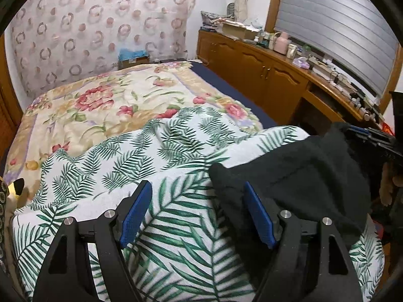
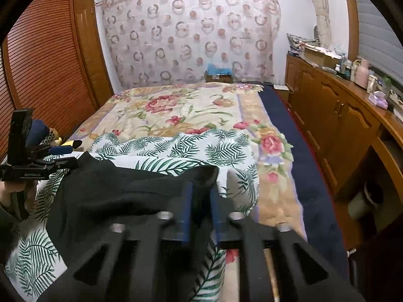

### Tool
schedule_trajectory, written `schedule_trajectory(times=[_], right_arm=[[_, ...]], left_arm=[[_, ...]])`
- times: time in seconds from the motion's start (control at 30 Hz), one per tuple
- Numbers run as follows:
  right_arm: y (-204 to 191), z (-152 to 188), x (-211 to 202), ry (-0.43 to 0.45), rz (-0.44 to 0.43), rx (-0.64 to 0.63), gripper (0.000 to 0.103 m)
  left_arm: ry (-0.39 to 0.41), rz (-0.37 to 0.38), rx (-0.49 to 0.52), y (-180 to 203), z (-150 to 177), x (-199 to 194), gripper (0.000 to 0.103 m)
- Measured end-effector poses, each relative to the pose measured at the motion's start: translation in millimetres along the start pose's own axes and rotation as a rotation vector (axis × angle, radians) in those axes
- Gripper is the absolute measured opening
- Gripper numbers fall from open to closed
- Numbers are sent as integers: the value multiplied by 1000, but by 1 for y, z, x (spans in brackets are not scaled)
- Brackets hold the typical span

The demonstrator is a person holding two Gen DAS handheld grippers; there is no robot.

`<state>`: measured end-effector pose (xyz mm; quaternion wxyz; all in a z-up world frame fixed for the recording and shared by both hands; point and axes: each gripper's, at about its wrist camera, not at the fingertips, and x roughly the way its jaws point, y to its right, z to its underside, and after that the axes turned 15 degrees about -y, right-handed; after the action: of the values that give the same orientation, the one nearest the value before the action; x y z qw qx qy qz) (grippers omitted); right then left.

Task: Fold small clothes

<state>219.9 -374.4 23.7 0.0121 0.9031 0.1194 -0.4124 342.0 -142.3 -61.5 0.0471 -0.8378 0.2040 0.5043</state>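
In the left wrist view the left gripper [image 1: 197, 216] hung over the leaf-print blanket [image 1: 156, 156] with its blue fingers [image 1: 136, 214] spread wide and nothing between them; the right-hand one lay against the edge of the black garment [image 1: 297, 173], not pressing it. The garment sat in a loose heap on the blanket, toward the right of this view, and its far corner rose toward the right gripper [image 1: 372, 138], partly seen at the frame's edge. The open fingers beside the near edge looked ready to take a second hold, so that the cloth could be stretched flat for folding. Beyond lay the floral bedspread [image 1: 105, 100] and, along the wall, a wooden cabinet [image 1: 252, 68] crowded with bottles. In the right wrist view the right gripper [image 2: 200, 211] had its fingers [image 2: 186, 214] drawn close together on a fold of the black garment [image 2: 113, 196], which passed up between them and bunched at the tips, so it appeared to be gripped there. The rest of the cloth spread left across the blanket [image 2: 201, 148] toward the left gripper [image 2: 37, 166], seen from the side, its opening not readable from here
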Motion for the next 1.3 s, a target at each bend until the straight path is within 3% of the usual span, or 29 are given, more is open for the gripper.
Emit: schedule_trajectory(times=[0.07, 0.13, 0.3, 0.43, 0.63, 0.73, 0.8, 0.87, 0.9, 0.97, 1.1, 1.3], right_arm=[[-8, 4, -4, -4, -20, 7, 56], [-13, 6, 0, -20, -47, -2, 67], [-6, 8, 24, -109, -55, 4, 68], [-1, 6, 36, -144, -89, 26, 68], [0, 1, 40, -155, -147, 8, 68], [2, 2, 41, -156, -151, -5, 68], [0, 5, 45, -151, -161, -9, 62], [-1, 5, 47, -146, -177, -20, 44], [-3, 7, 46, -148, -199, -25, 38], [-4, 9, 46, -143, -216, -33, 29], [-5, 13, 39, -117, -202, -40, 23], [-15, 18, 10, -11, -163, -57, 21]], left_arm=[[0, 18, 14, 5, 1, 0, 76], [-14, 27, 34, 10, 1, 5, 76], [-62, 45, 34, 11, -3, 23, 76], [-106, 114, -10, 4, -5, 34, 76], [-90, 117, -7, 7, -5, 34, 76], [-88, 138, 15, 11, -7, 34, 60], [-91, 162, 26, 14, -7, 36, 48], [-95, 183, 30, 16, -8, 36, 36], [-96, 194, 25, 16, -9, 37, 35], [-109, 245, 19, 14, -10, 38, 19], [-78, 262, 25, 18, -7, 25, 14], [82, 262, 57, 30, 7, -40, 12]])
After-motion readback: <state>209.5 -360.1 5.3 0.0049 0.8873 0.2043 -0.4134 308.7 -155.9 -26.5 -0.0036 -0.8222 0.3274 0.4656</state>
